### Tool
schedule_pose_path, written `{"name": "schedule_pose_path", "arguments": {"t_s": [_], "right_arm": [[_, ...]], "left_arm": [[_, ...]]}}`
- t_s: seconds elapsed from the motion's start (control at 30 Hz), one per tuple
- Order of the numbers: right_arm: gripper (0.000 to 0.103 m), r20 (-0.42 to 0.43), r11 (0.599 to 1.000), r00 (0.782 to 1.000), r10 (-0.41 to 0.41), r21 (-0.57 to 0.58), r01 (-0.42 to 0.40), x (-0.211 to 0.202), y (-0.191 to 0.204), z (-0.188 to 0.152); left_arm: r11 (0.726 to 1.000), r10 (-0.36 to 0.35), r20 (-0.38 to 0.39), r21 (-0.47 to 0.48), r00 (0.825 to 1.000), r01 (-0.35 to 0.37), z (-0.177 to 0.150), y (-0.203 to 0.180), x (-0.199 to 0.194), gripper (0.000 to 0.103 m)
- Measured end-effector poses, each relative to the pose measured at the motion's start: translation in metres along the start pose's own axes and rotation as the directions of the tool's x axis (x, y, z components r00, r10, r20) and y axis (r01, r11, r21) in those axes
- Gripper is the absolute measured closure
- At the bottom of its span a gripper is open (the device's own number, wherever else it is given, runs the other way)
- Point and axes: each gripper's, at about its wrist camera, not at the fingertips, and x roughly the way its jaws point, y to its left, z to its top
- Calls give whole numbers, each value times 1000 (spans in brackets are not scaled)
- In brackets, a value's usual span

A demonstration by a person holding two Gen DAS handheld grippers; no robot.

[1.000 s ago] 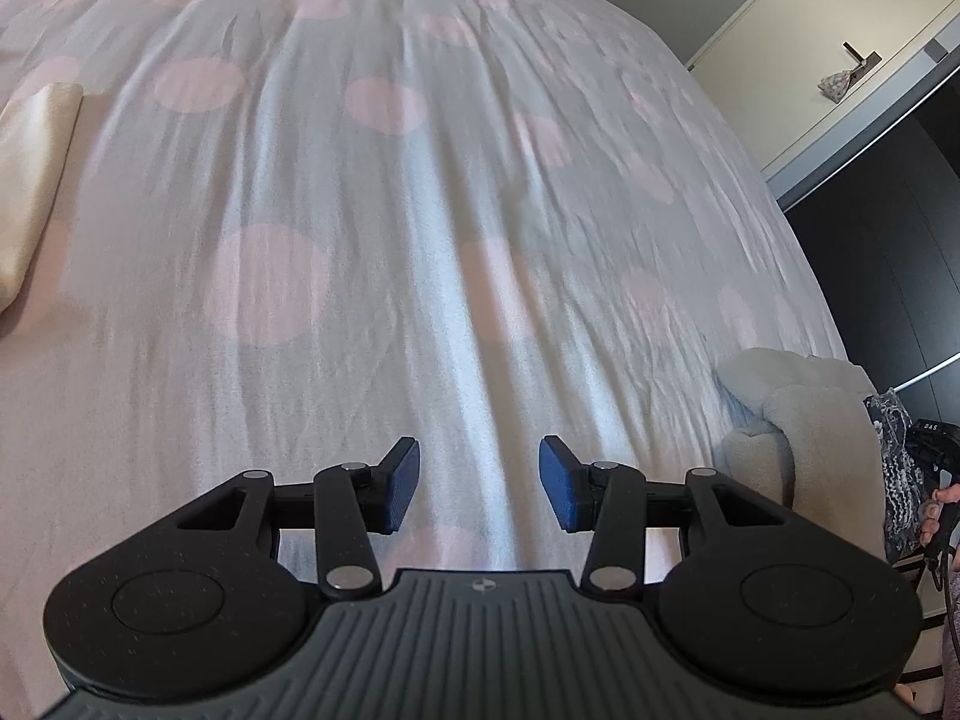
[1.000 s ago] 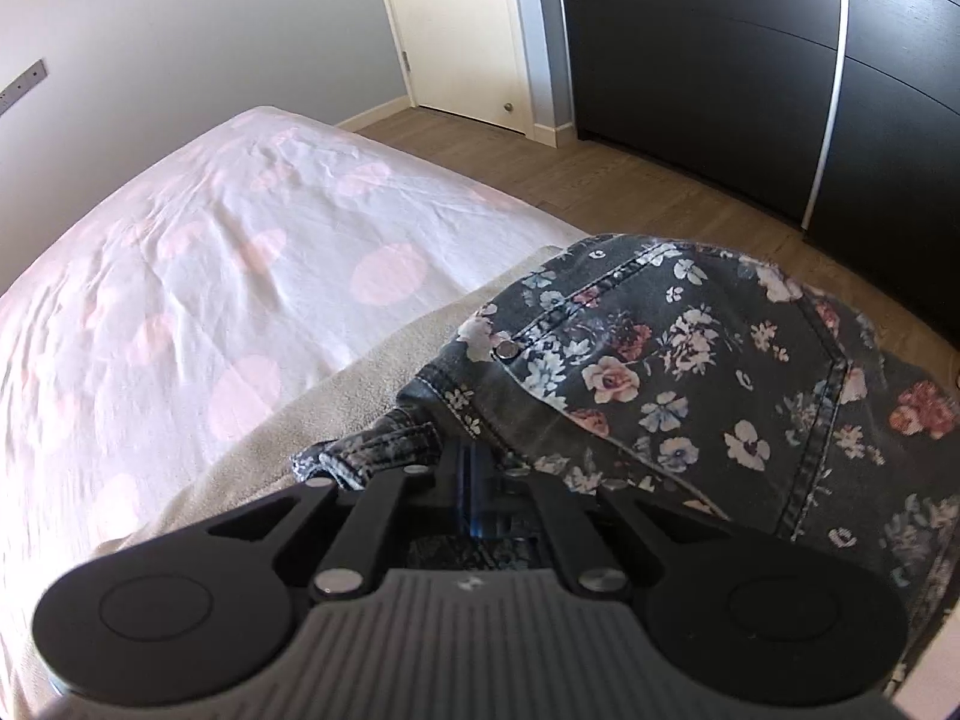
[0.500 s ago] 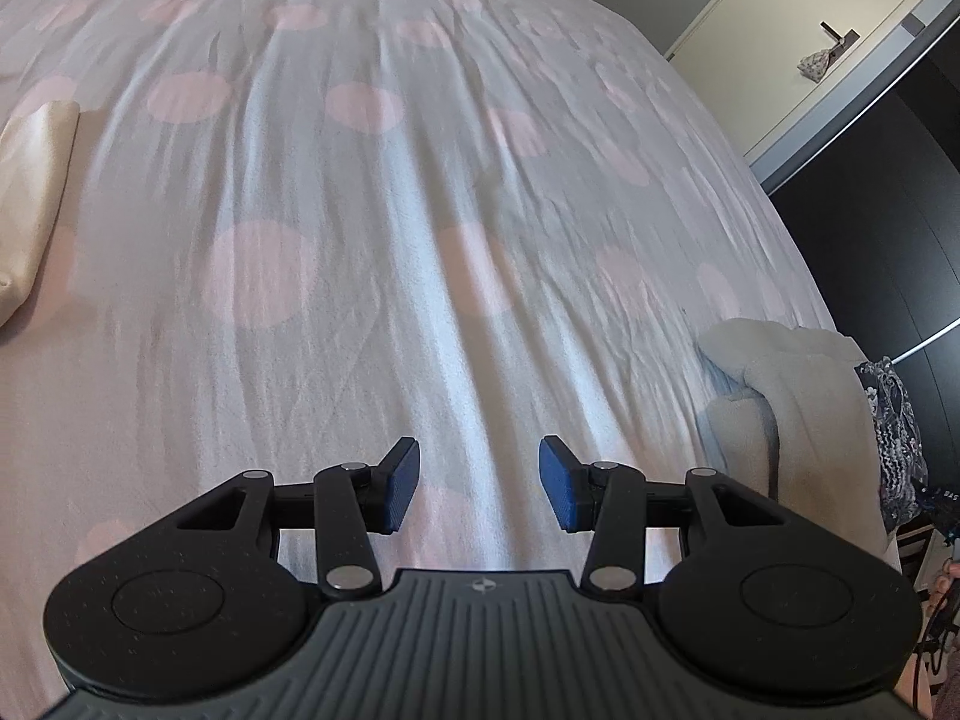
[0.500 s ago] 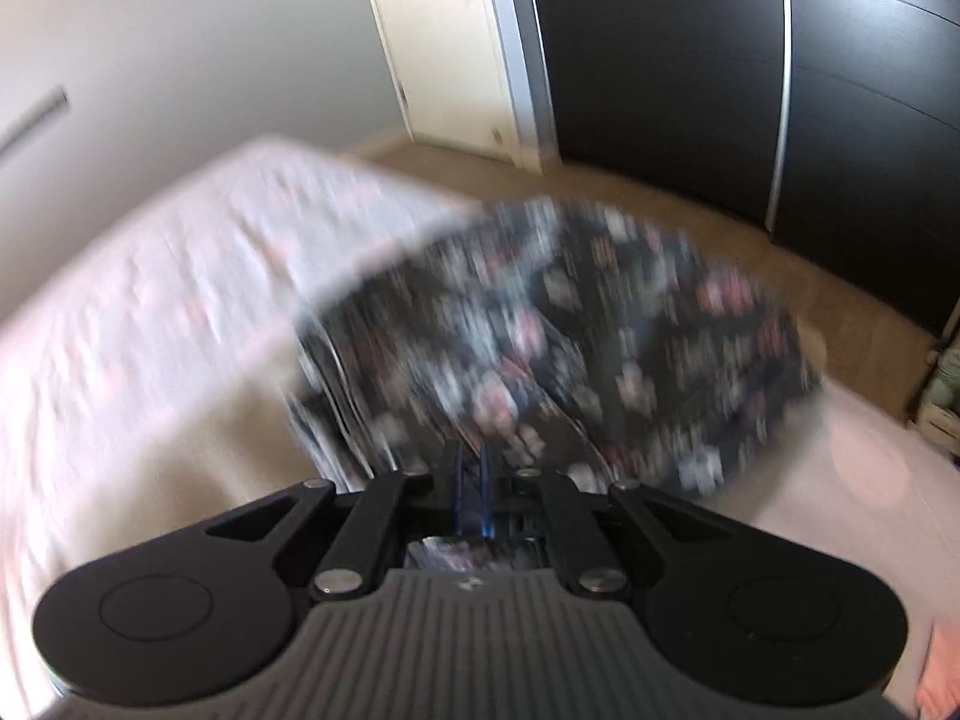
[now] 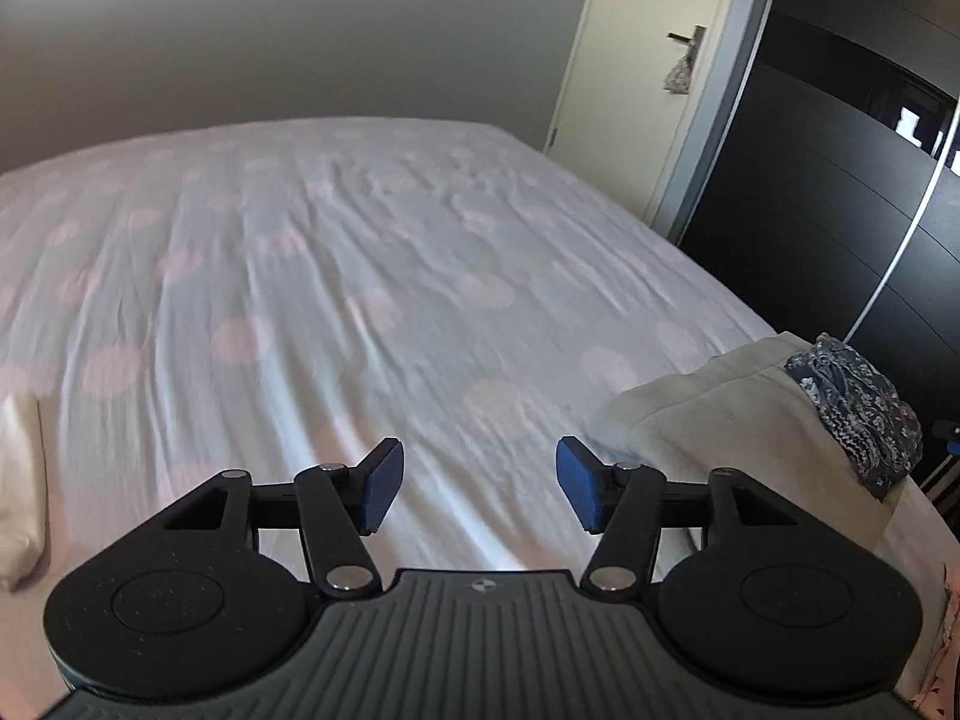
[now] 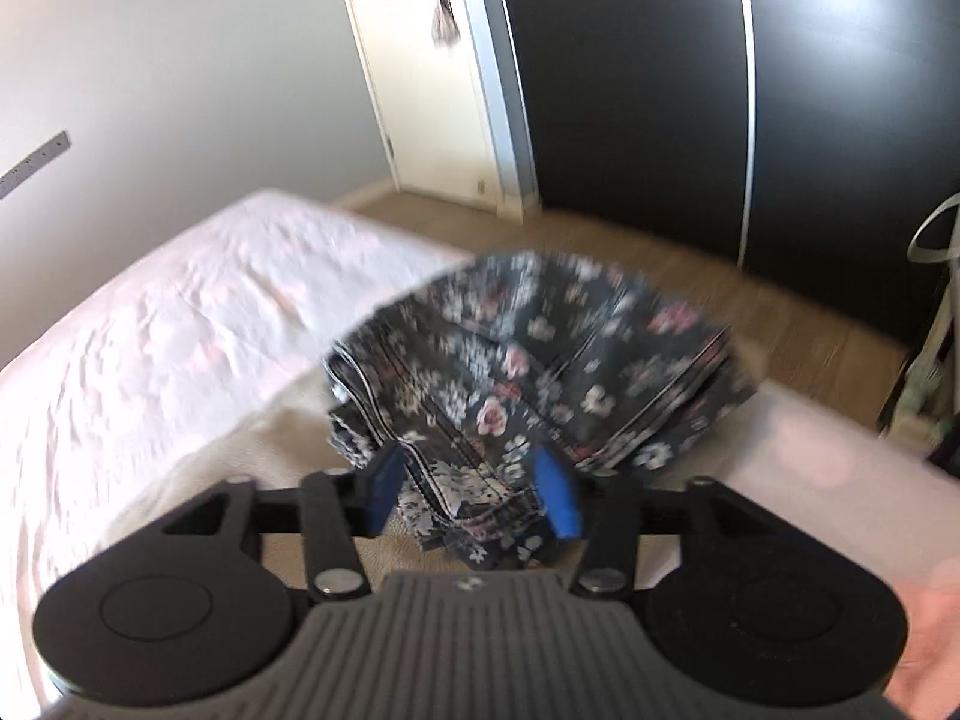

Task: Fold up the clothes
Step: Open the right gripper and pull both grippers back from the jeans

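The right gripper (image 6: 474, 495) stands released around the floral jeans (image 6: 540, 372) on a beige towel (image 5: 720, 414). The left gripper (image 5: 477, 483) hangs spread above the bed (image 5: 360, 276)

A wide bed (image 5: 372, 276) with a white sheet with pale pink dots fills the room's middle. Behind it, at 12 o'clock, stands a plain grey wall (image 5: 336, 36). At 1 o'clock is a cream door (image 5: 654, 90), at 3 o'clock a black wardrobe (image 5: 840, 192). The wooden floor (image 6: 798, 312) lies before the wardrobe.
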Motion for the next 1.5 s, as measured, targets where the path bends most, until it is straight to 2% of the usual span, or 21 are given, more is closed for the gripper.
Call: {"name": "schedule_pose_path", "arguments": {"t_s": [0.03, 0.07, 0.1, 0.17, 0.27, 0.37, 0.47, 0.53, 0.7, 0.83, 0.97, 1.17, 1.3, 1.5], "right_arm": [[38, 24, 1000, 1000, -5, -7, 5, -13, 2, -1], [27, 47, 1000, 999, -11, -3, 11, -28, 2, -3], [22, 71, 1000, 997, -16, 1, 16, -44, 2, -6], [17, 109, 999, 993, -42, 6, 41, -72, 3, -11], [12, 177, 996, 980, -87, 35, 82, -113, 7, -26], [2, 249, 993, 961, -119, 55, 108, -145, 14, -42], [1, 322, 991, 937, -136, 50, 127, -172, 21, -60], [1, 336, 988, 929, -156, 68, 141, -181, 23, -72], [1, 310, 974, 924, -225, 71, 213, -183, 26, -91], [1, 245, 988, 957, -155, 49, 147, -187, 19, -114], [1, 236, 989, 961, -147, 44, 140, -185, 20, -122], [1, 224, 991, 965, -134, 37, 129, -183, 21, -133], [1, 220, 993, 968, -122, 37, 116, -183, 23, -139], [1, 230, 996, 969, -92, 27, 89, -189, 32, -138]], "left_arm": [[1000, -14, 13, 26, 1000, 14, 4, -11, -1, 43], [998, -32, 25, 54, 999, 30, 9, -24, -2, 41], [996, -49, 34, 82, 998, 46, 14, -37, -3, 41], [988, -83, 49, 137, 995, 76, 20, -63, -5, 40], [969, -152, 77, 208, 985, 133, 23, -105, -10, 37], [940, -227, 86, 281, 970, 195, 21, -149, -14, 34], [910, -273, 88, 347, 958, 227, 12, -188, -17, 30], [891, -296, 90, 384, 951, 241, 5, -213, -19, 30], [875, -279, 131, 442, 951, 196, -20, -255, -22, 28], [858, -258, 123, 485, 958, 168, -43, -277, -21, 26], [857, -235, 106, 492, 966, 154, -64, -289, -20, 25], [858, -175, 99, 503, 980, 102, -81, -297, -19, 25], [855, -166, 113, 512, 980, 86, -85, -297, -20, 26], [869, -148, 115, 490, 982, 74, -88, -291, -23, 26]]}}
